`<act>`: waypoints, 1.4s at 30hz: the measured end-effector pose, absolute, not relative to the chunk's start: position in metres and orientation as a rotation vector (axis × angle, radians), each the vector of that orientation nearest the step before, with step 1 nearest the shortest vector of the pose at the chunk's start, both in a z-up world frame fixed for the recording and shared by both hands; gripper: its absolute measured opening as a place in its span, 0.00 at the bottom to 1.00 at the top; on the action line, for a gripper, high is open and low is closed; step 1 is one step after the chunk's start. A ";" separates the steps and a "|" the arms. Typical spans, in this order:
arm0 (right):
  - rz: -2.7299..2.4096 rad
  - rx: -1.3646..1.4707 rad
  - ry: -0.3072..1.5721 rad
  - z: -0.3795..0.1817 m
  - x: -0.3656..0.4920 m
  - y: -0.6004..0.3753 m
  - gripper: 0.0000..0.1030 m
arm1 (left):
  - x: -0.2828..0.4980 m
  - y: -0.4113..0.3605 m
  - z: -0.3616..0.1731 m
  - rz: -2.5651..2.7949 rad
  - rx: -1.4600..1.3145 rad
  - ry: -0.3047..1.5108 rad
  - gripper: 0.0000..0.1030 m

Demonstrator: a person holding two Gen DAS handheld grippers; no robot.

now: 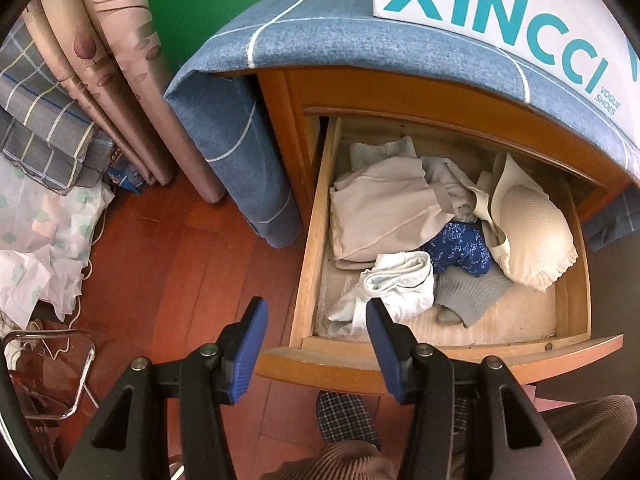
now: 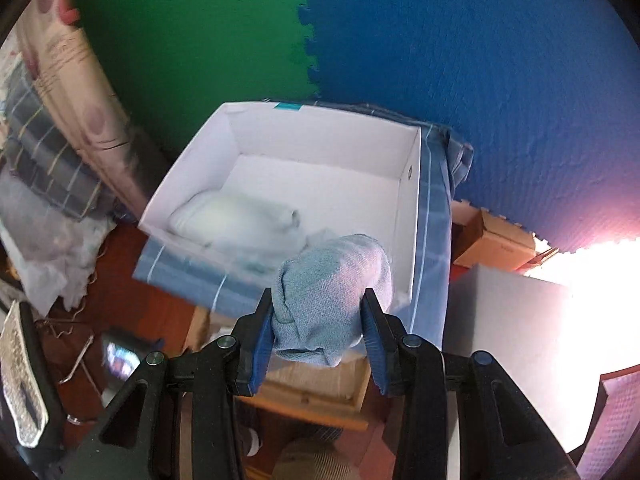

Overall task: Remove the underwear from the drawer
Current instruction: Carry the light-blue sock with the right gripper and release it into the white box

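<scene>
The wooden drawer [image 1: 312, 240] is pulled out and holds several garments: a beige folded piece [image 1: 380, 212], a cream bra [image 1: 528, 236], a blue patterned piece [image 1: 460, 248], a white bundle [image 1: 400, 284] and a grey piece [image 1: 472, 292]. My left gripper [image 1: 316, 312] hangs open over the drawer's front left corner, with nothing between its fingers. In the right wrist view my right gripper [image 2: 320, 304] is shut on a light blue-grey bundled garment [image 2: 336, 288], held in the air in front of a white open box [image 2: 412, 200]. A pale folded garment [image 2: 240, 220] lies inside that box.
The white box [image 1: 500, 12] stands on a blue checked cloth [image 1: 320, 32] over the cabinet top. Curtains [image 1: 100, 60], folded bedding [image 1: 44, 120] and plastic bags [image 1: 48, 240] crowd the floor at left. A person's checked slipper [image 1: 348, 416] and corduroy trouser leg [image 1: 588, 432] are below the drawer. Cardboard boxes [image 2: 492, 240] sit at right.
</scene>
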State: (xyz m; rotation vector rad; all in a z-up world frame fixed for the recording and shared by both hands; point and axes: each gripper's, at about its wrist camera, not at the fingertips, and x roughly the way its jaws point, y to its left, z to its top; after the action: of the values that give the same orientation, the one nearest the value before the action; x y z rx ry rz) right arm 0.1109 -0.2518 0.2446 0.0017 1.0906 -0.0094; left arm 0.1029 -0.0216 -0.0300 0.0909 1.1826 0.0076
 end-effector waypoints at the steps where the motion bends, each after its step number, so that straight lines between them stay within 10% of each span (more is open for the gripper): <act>1: -0.021 0.000 1.095 0.243 0.118 -0.250 0.36 | 0.103 -0.021 -0.031 0.008 0.085 1.186 0.51; 22: -0.090 -0.026 1.288 0.133 0.206 -0.249 0.48 | 0.107 -0.028 -0.041 -0.022 0.111 1.236 0.51; 27: -0.091 0.021 1.250 0.146 0.198 -0.251 0.63 | 0.108 -0.028 -0.043 -0.027 0.110 1.250 0.51; 42: 0.070 0.054 1.246 0.176 0.078 -0.245 0.66 | 0.117 -0.026 -0.053 -0.102 0.078 1.344 0.51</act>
State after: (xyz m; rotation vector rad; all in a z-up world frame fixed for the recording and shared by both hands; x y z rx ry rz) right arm 0.0777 -0.2447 0.1763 0.0538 1.2456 0.0695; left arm 0.1168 -0.0262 -0.0528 0.0779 1.3443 -0.1019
